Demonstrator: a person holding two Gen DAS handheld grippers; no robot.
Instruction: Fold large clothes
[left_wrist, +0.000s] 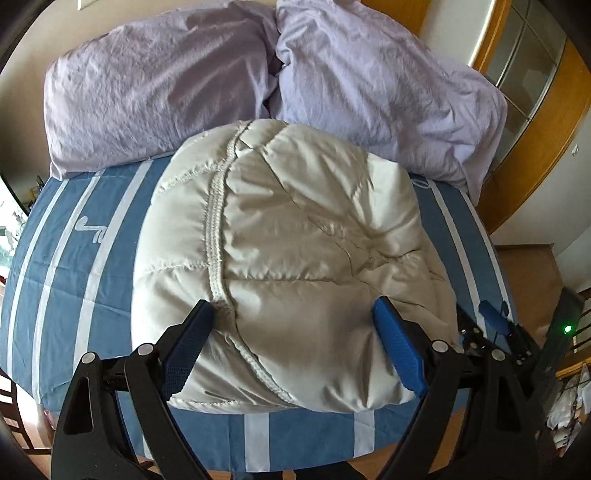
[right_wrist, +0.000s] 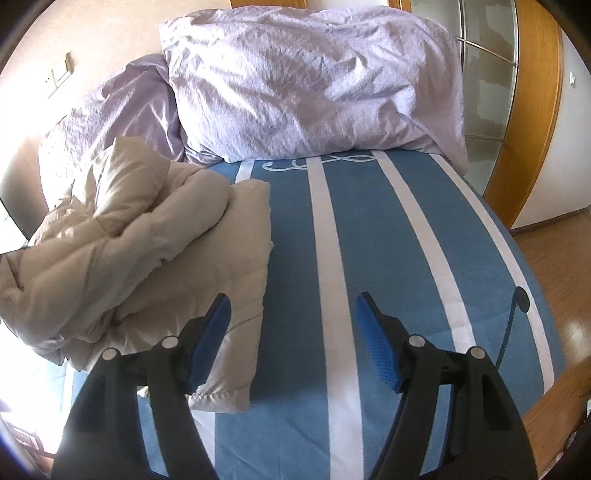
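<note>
Jaws apart on both sides, nothing clamped. We see the left gripper (left_wrist: 293, 314) hanging over the jacket (left_wrist: 288, 251), its blue pads (left_wrist: 188, 343) straddling the near part of the bundle; whether they touch the fabric we cannot tell. Right gripper (right_wrist: 293, 306) has its jaws spread too, over the bed (right_wrist: 388, 258), left pad (right_wrist: 208, 339) above the jacket (right_wrist: 140, 258) edge, right pad over bare blue stripe.

Jacket: beige, puffy, quilted, folded into a rounded bundle. In the left wrist view it fills the centre, a thick stitched seam running from 12 down to 6 o'clock on its left half. In the right wrist view it sits at 9 o'clock, lumpy on top, a flat flap reaching to 7 o'clock near the bed's front edge.

Bed cover is blue with white stripes. Two lilac pillows (left_wrist: 166, 85) lie at 12 o'clock, side by side, touching; the jacket's far end sits just beside them. In the right wrist view the pillows (right_wrist: 314, 85) run from 10 to 1 o'clock. Wood door frame (right_wrist: 535, 110) at 2 o'clock, wood floor (right_wrist: 561, 266) at 3 o'clock. We also spot the right gripper (left_wrist: 495, 321) at 4 o'clock in the left wrist view, at the jacket's right edge.
</note>
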